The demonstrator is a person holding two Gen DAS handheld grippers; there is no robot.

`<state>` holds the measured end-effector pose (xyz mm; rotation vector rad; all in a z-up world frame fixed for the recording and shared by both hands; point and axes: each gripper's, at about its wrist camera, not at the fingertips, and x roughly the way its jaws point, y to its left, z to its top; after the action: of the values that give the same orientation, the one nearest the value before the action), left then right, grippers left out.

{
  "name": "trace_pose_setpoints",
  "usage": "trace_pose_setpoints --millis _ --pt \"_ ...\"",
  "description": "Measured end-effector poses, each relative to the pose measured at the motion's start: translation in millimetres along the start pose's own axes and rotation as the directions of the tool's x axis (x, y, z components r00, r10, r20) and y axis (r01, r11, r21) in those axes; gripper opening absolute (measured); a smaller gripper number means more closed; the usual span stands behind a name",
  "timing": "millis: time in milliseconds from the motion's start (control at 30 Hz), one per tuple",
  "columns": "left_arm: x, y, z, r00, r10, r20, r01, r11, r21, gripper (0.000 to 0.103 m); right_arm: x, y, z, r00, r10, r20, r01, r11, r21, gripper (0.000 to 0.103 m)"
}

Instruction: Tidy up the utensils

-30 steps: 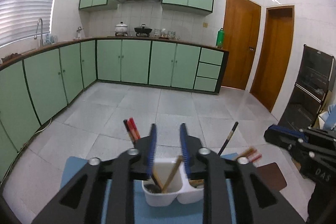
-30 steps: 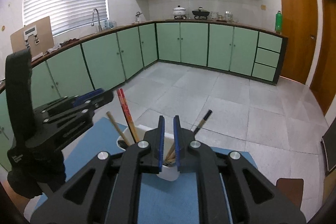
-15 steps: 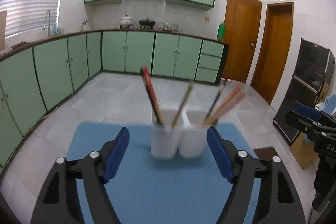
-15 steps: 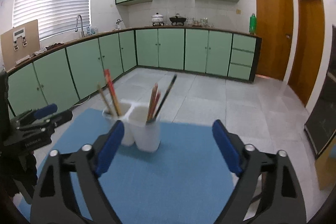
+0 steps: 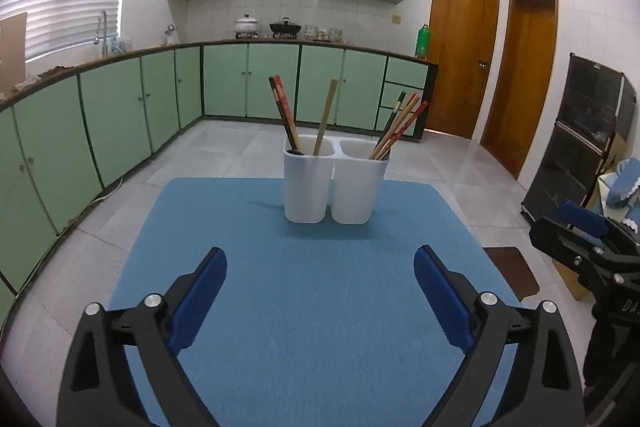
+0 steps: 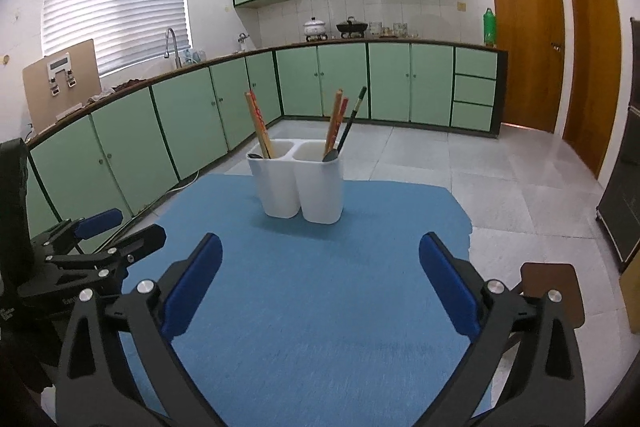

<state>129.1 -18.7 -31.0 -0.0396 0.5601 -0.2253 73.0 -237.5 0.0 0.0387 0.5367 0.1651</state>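
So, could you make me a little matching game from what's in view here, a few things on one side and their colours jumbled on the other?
Things:
1. utensil holder
2. mat under it
3. bottle at the end of the counter
4. closed door

Colours:
a. green
b. white
c. brown
d. blue

Pairs: 1-b, 2-d, 3-a, 4-c.

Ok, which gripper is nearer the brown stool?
Right. The right gripper is just left of the stool; the left gripper is farther left, past the right one. Both sets of jaws are opening, empty.
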Motion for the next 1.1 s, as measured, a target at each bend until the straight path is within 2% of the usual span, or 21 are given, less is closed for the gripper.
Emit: trace_pose_setpoints --millis 500,1100 --pt "-61 -15 8 0.993 0.000 0.115 -0.005 0.999 0.044 0.097 -44 17 6 0.997 0.015 0.073 -0.014 1.000 -0.018 0.098" --pt "-77 -19 5 0.989 0.008 0.147 -0.016 0.999 0.047 0.097 -57 31 1 0.996 0.011 0.090 -0.007 0.999 -0.047 0.098"
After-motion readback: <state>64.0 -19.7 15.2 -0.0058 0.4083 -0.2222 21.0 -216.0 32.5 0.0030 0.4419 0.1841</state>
